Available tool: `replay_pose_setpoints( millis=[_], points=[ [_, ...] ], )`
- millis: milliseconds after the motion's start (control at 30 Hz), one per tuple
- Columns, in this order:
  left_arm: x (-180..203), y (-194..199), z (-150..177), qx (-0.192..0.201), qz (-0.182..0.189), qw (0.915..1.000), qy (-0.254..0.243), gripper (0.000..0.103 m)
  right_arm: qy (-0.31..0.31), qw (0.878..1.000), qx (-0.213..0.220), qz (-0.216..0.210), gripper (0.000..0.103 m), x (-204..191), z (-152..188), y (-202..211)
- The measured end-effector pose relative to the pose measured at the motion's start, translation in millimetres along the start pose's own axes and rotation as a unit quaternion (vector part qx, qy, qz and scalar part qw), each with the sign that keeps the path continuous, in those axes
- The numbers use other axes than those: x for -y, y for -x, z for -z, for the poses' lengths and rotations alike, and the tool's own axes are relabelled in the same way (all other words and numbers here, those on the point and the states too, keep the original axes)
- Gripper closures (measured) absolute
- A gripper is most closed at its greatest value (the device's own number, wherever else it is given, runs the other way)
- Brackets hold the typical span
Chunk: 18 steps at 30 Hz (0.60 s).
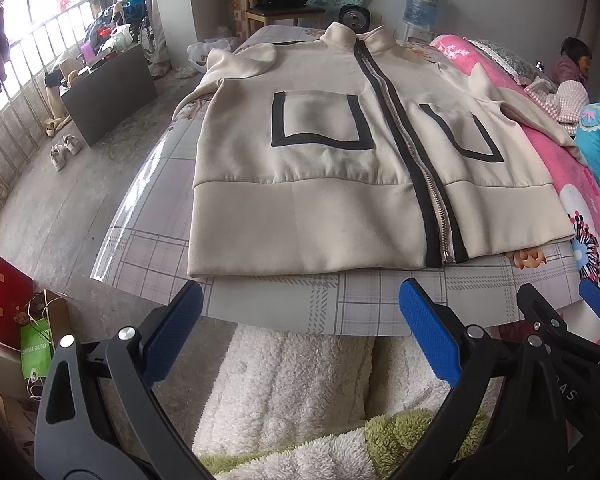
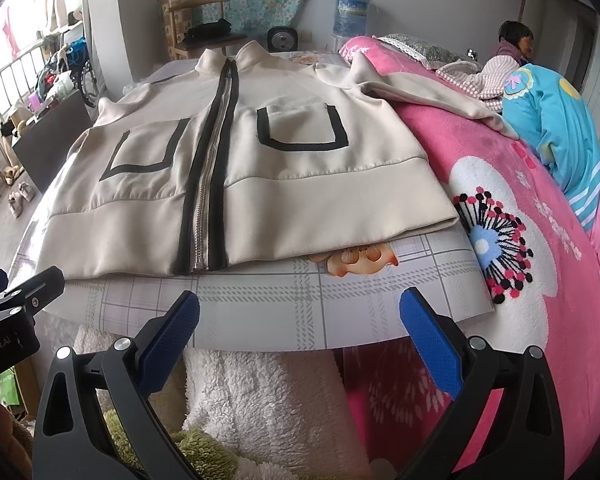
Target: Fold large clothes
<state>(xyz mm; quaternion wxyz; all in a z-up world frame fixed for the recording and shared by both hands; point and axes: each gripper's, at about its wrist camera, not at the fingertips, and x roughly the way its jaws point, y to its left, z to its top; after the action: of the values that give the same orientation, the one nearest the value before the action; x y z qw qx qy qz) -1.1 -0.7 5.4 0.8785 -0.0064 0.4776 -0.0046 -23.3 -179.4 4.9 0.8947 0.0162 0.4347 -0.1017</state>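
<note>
A cream jacket (image 1: 332,168) lies flat and zipped, front up, on a checked desk (image 1: 380,304), collar at the far end, hem nearest. Its right sleeve (image 2: 432,100) trails off onto a pink blanket (image 2: 540,240); the left sleeve (image 1: 240,60) is bunched near the shoulder. Both grippers, left (image 1: 300,332) and right (image 2: 300,332), hover just short of the hem with jaws wide apart, holding nothing. The fold looks not yet begun (a judgement). A good start: bring each sleeve in across the chest, pinching only the sleeve layer, keeping the zipper (image 1: 424,160) straight.
</note>
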Motion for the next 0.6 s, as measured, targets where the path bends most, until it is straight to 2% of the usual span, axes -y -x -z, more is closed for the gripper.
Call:
replay_pose_setpoints(
  millis=[600],
  points=[
    [-1.9, -1.2, 0.6, 0.000, 0.001, 1.0000, 0.003, 0.008, -0.001, 1.000, -0.003, -0.001, 0.005, 1.1, 2.9, -4.3]
  ],
)
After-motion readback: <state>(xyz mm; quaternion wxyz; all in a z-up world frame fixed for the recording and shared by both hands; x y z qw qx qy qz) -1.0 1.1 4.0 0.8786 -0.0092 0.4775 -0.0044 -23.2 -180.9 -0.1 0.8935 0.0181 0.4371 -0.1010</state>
